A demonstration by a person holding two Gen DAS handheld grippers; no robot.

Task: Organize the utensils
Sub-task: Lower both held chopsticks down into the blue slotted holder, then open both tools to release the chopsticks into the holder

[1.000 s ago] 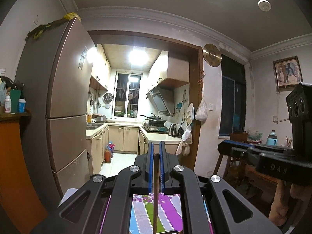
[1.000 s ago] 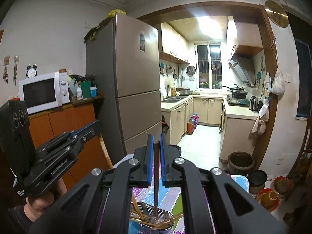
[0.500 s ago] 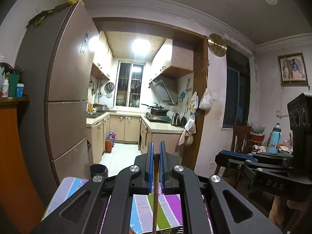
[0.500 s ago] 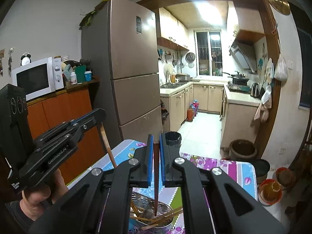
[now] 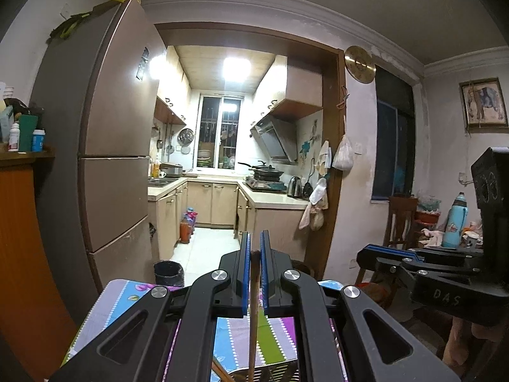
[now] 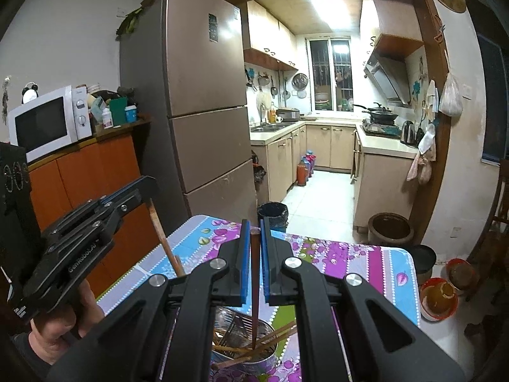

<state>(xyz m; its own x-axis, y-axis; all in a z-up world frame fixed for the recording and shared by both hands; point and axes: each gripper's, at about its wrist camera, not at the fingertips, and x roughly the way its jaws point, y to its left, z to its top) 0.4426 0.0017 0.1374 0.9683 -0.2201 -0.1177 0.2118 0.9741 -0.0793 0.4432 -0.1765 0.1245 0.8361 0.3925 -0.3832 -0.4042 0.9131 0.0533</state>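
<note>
Grippers lower than before | jaws clamped on chopsticks (image 6: 254, 273) | holder (image 6: 245, 347) nearer

1. My left gripper (image 5: 254, 254) is clamped tight, its blue pads pinching a thin stick, pointing nearly level.
2. My right gripper (image 6: 253, 232) is likewise clamped on a stick, tilted downward.
3. Left hand (image 6: 60, 324) grips its handle.

The right tool (image 6: 253, 254) hides part of the metal holder (image 6: 261, 355) (bottom edge crops it); the left chopstick's (image 5: 253, 324) tip is cut off.
</note>
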